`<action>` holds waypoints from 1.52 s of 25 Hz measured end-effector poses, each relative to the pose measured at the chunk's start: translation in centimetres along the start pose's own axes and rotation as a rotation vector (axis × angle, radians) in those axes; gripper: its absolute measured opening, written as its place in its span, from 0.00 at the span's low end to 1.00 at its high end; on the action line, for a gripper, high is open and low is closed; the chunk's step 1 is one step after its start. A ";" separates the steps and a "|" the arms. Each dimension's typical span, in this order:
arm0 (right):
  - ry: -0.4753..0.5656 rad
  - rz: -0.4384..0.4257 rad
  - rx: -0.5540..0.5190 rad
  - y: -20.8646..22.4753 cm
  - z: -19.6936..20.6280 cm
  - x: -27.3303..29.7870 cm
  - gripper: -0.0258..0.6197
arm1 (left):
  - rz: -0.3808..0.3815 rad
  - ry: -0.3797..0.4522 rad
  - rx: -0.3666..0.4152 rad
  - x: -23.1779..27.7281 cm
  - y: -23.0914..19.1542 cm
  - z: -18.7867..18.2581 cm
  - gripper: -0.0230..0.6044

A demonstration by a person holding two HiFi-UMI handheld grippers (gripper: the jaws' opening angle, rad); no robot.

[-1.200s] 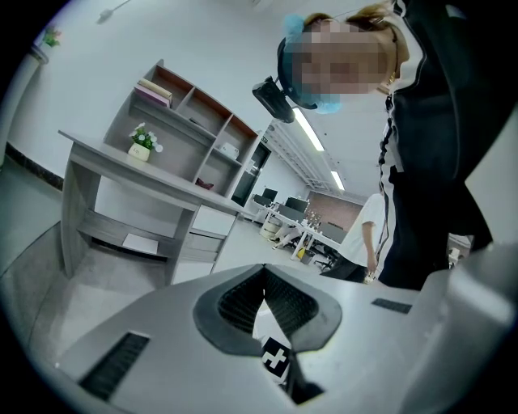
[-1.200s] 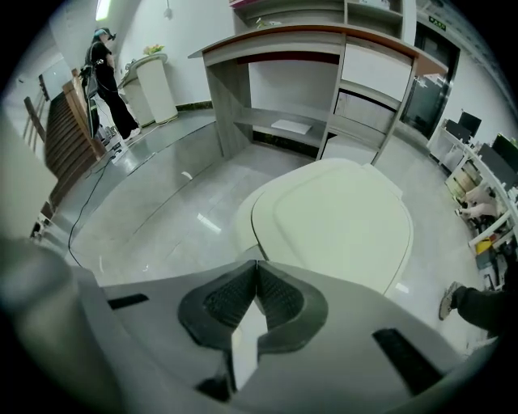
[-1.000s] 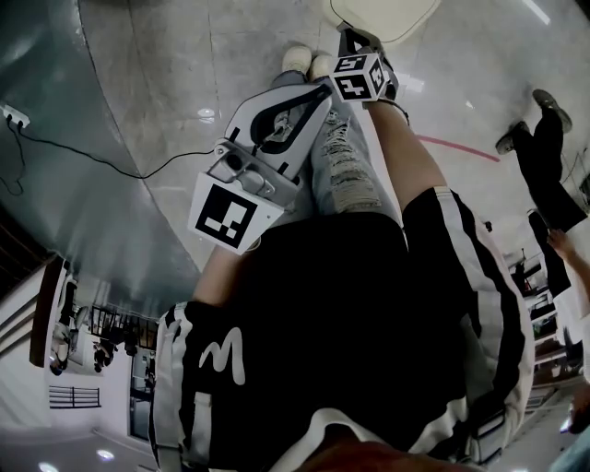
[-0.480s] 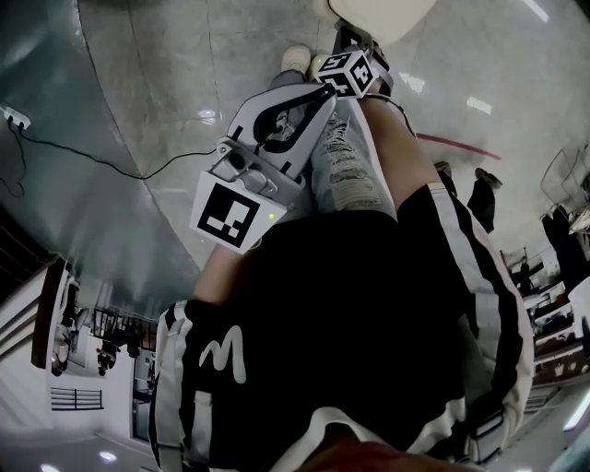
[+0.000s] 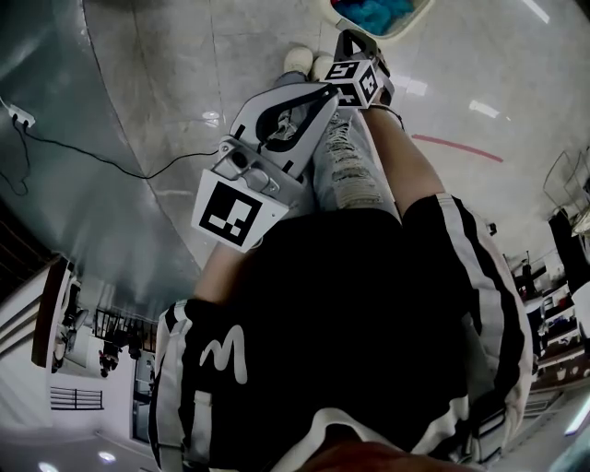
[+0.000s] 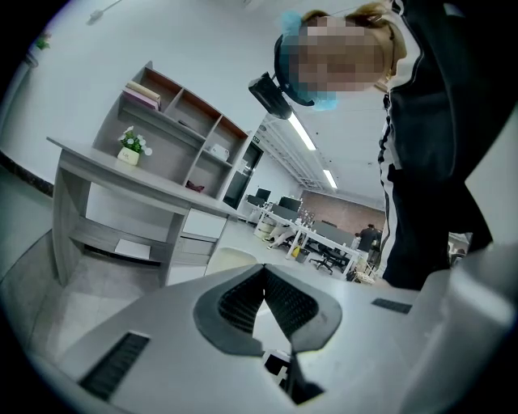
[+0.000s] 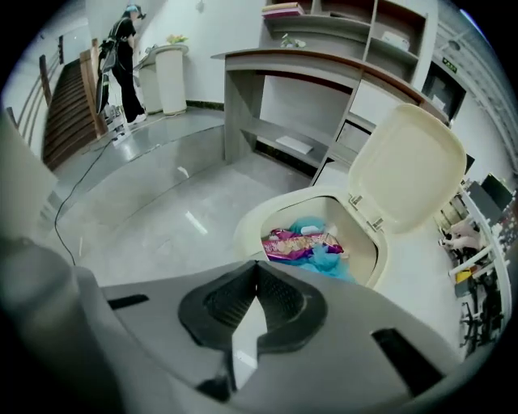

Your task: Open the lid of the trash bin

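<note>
Half a second ago the top edge of our head view showed only a closed cream surface; now the cream-coloured round plastic trash bin (image 5: 417, 18) is open there, with blue crumpled waste (image 5: 373, 11) showing inside its rim. In the right gripper view the bin (image 7: 243, 229) stands on the glossy grey floor (image 7: 154, 218), and its rounded cream lid (image 7: 409, 166) is tilted up and back on the hinge at the far side of the rim. A purple and pink wrapper (image 7: 293, 242) lies on the blue waste (image 7: 328, 260) inside. Our right tool (image 7: 257, 265) points down at the bin from just in front of it. Its jaws are pressed together at the tips, with nothing between them and clear of the rim. In the head view the right tool (image 5: 350, 37) sits slightly lower in the picture than before, its tip near the bin's edge. Our left tool (image 5: 323, 90) has kept its place beside our ripped-jeans leg (image 5: 348, 175). In its own view the left tool (image 6: 263, 271) aims upward across the room, its jaws likewise pressed together on nothing.
</note>
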State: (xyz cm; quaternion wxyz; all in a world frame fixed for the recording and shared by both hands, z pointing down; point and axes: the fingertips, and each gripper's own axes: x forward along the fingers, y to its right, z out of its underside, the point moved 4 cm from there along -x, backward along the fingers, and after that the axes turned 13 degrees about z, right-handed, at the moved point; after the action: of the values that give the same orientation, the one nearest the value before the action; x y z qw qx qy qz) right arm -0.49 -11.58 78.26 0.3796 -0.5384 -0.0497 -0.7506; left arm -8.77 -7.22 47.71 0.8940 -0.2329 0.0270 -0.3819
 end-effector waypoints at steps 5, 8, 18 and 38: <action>0.052 -0.006 0.074 2.6 -1.0 -1.7 0.05 | 0.005 -0.002 0.005 0.7 0.8 -0.5 0.04; 0.068 -0.004 0.083 3.3 -1.5 -2.0 0.05 | 0.011 -0.002 0.012 0.8 0.8 -0.7 0.04; 0.146 -0.019 0.138 4.0 -3.3 -4.4 0.05 | 0.023 -0.013 0.028 0.5 0.1 -1.0 0.04; 0.292 -0.056 0.251 7.8 -6.0 -13.1 0.05 | 0.040 -0.014 0.053 1.6 1.9 -2.6 0.04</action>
State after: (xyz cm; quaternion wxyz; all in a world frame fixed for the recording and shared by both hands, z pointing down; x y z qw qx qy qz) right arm 1.53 -13.21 62.05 0.4260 -0.3706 -0.1025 -0.8190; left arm -7.00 -8.21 44.73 0.9073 -0.2114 0.0154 -0.3630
